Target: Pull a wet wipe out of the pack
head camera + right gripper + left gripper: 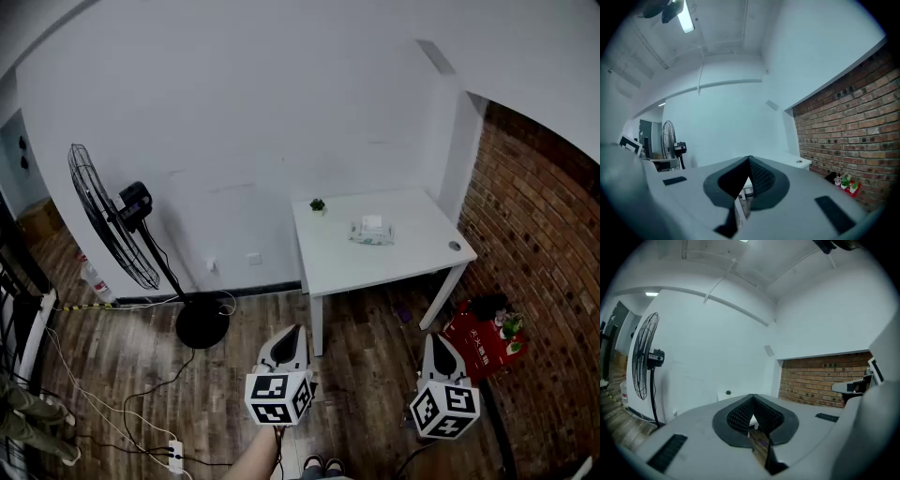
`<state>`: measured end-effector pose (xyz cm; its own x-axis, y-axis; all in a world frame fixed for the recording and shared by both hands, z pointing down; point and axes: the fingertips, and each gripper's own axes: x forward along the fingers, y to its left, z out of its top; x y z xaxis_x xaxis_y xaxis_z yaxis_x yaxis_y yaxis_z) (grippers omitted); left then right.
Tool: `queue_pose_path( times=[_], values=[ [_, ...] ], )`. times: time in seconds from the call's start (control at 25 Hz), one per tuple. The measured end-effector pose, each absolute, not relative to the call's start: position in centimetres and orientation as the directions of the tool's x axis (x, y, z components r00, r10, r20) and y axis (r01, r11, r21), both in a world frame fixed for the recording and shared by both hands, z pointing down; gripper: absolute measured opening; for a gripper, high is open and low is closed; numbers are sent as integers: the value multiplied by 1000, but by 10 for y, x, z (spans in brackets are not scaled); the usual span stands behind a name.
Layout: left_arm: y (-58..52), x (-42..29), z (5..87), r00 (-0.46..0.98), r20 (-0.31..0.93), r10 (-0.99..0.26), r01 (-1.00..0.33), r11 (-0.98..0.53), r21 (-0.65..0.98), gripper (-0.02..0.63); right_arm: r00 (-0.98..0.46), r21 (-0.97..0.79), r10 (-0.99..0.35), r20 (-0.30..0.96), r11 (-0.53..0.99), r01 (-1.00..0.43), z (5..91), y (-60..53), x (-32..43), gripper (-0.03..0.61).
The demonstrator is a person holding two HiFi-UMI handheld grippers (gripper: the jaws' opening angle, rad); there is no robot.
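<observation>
The wet wipe pack (372,231) lies flat near the middle of the white table (412,258), far ahead of both grippers. A tiny potted plant (318,205) stands at the table's back left corner. My left gripper (298,330) hangs over the wooden floor in front of the table, jaws closed to a point with nothing between them (752,396). My right gripper (434,337) is held beside it to the right, likewise shut and empty (749,158). In the right gripper view the table's edge (797,162) shows beyond the jaws; the pack is not visible there.
A standing fan (112,225) on a round base is left of the table, with cables and a power strip (173,457) on the floor. A red box (483,339) sits by the brick wall (544,216) on the right. A white wall is behind the table.
</observation>
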<state>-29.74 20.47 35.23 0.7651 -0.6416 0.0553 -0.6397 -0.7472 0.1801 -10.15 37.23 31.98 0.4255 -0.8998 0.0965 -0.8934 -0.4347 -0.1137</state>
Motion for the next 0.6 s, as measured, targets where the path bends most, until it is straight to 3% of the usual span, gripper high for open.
queue_pose_path(
  times=[0.6],
  values=[
    [201,-293,349,758,50,-651,-648,-741,175,3,408,-169,-907,101,-420,-892,326,364,-95,0]
  ],
)
